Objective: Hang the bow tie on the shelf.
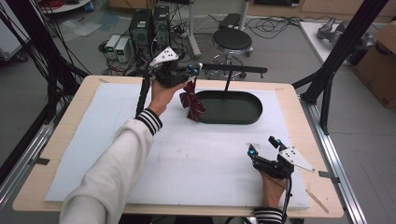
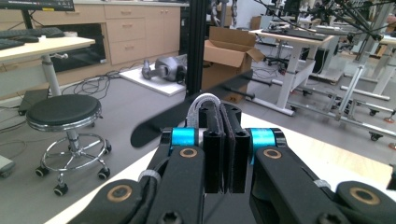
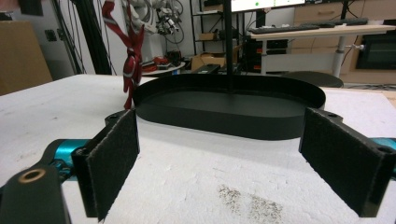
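High view: my left gripper (image 1: 194,70) is up at 12 o'clock over the table (image 1: 299,100), jaws pinched on the loop of a red ribbon bow (image 1: 192,103). The bow hangs straight down, long axis vertical, its tails at the 9 o'clock end of the black oval tray (image 1: 243,119). The stand's crossbar (image 1: 233,69) runs off toward 3 o'clock from my left jaws, just beside them, so the left hand is far nearer to it than the right. My right gripper (image 1: 264,146) rests at 5 o'clock on the white mat (image 1: 196,158), well apart.

Left gripper view: jaws narrow, clamped on a silver-white cord loop (image 2: 205,103); crossbar (image 2: 187,117) slants just behind it, toward 10 o'clock.

Right gripper view: my jaws stand wide, nothing between the pads (image 3: 114,161). Tray (image 3: 224,119) dead ahead at 12, bow (image 3: 130,60) hanging at 11.
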